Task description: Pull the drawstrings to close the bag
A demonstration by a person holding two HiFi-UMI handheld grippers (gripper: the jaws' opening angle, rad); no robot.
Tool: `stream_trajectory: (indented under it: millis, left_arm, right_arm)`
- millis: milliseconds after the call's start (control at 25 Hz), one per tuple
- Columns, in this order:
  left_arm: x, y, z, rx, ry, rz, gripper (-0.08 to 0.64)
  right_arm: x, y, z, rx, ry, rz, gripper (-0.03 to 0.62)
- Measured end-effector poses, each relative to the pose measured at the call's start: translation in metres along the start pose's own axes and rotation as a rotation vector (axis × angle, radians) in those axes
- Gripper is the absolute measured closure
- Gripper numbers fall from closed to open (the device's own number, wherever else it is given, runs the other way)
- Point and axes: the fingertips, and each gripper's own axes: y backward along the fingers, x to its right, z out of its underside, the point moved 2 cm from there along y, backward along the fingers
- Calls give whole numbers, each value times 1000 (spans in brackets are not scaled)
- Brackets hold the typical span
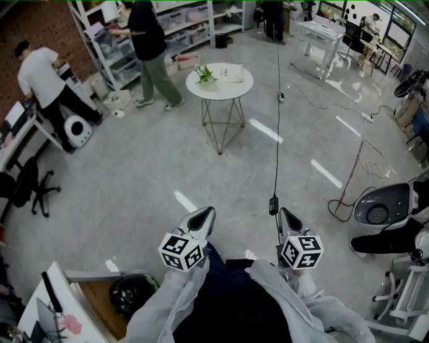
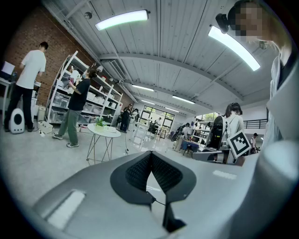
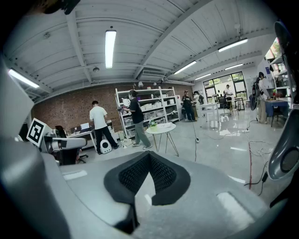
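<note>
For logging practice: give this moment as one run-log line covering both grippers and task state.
left gripper: shut, empty | right gripper: shut, empty | bag: not in view | round table: ahead, apart | task: not started

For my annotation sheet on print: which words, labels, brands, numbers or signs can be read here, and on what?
Nothing is legible in any view.
Left gripper and right gripper: black-and-white square marker patterns only, no letters.
Sheet on the round table: too small to read.
Shelf bins: any labels are too small and blurred to read.
</note>
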Motion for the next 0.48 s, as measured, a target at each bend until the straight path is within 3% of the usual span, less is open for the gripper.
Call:
stream_trajectory:
  millis: [480]
  left_arm:
    - [17, -28, -10, 0, -25, 51, 548]
  right_arm:
    - [11, 4, -15, 47, 2, 6, 591]
